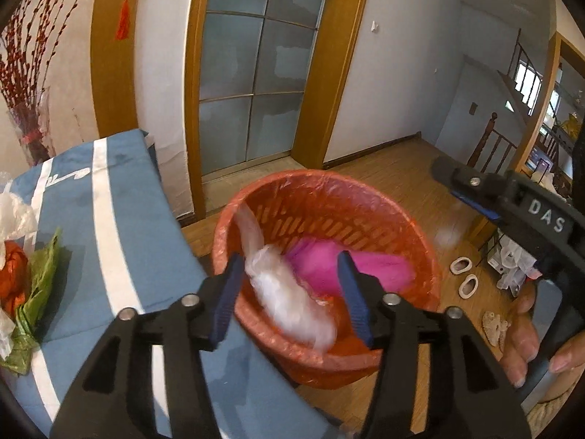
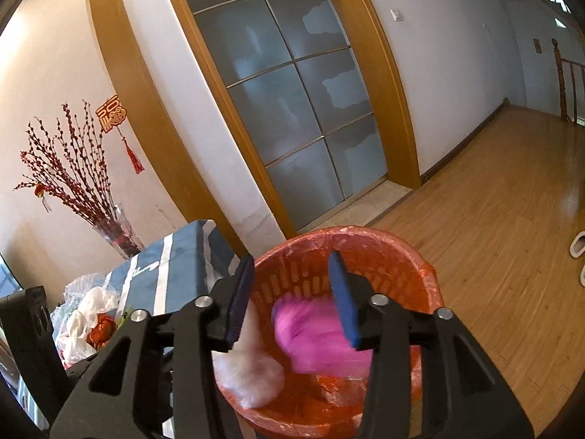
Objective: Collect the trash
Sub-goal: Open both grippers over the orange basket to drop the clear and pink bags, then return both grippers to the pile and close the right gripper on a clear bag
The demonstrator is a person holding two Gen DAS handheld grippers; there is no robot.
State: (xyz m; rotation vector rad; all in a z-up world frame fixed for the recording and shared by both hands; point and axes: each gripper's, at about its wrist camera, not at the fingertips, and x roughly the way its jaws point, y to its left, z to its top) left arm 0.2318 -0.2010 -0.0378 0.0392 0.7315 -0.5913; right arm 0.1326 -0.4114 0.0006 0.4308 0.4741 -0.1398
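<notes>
Left gripper [image 1: 290, 294] spread, blue pads apart, nothing pinched; poised over round orange slotted plastic bin w/ thin orange liner [image 1: 384, 216]. Blurred white crumpled plastic bag [image 1: 289, 289] between the pads but not touched, inside bin at approx 8 o'clock, against near-left wall. Bright pink crumpled plastic bag [image 1: 321, 267] deeper in bin, centre to 3 o'clock.

Right gripper [image 2: 290, 296] also spread, empty, above same bin [image 2: 387, 256]; pink bag [image 2: 314, 340] below and between pads, white bag [image 2: 252, 373] at 7 o'clock of bin, partly behind left pad. Both bags smeared by motion blur.

More trash on worktop under blue cloth w/ white stripes [image 1: 120, 219], at 9 o'clock of bin: green crumpled wrapper [image 1: 40, 278], orange-red crumpled bag [image 1: 12, 274], white plastic scraps [image 1: 14, 212]. Worktop edge just beside bin rim.

Right gripper body w/ "DAS" lettering [image 1: 544, 216] at 3 o'clock in left view, person's hand [image 1: 526, 340] wrapped on its handle. Wooden floor [image 2: 493, 219] under bin; pair of pale slippers [image 1: 464, 276] at 3 o'clock of bin. Glass vase w/ red twigs [image 2: 109, 226] behind worktop, frosted sliding door w/ wooden frame [image 2: 292, 109] at 12 o'clock.
</notes>
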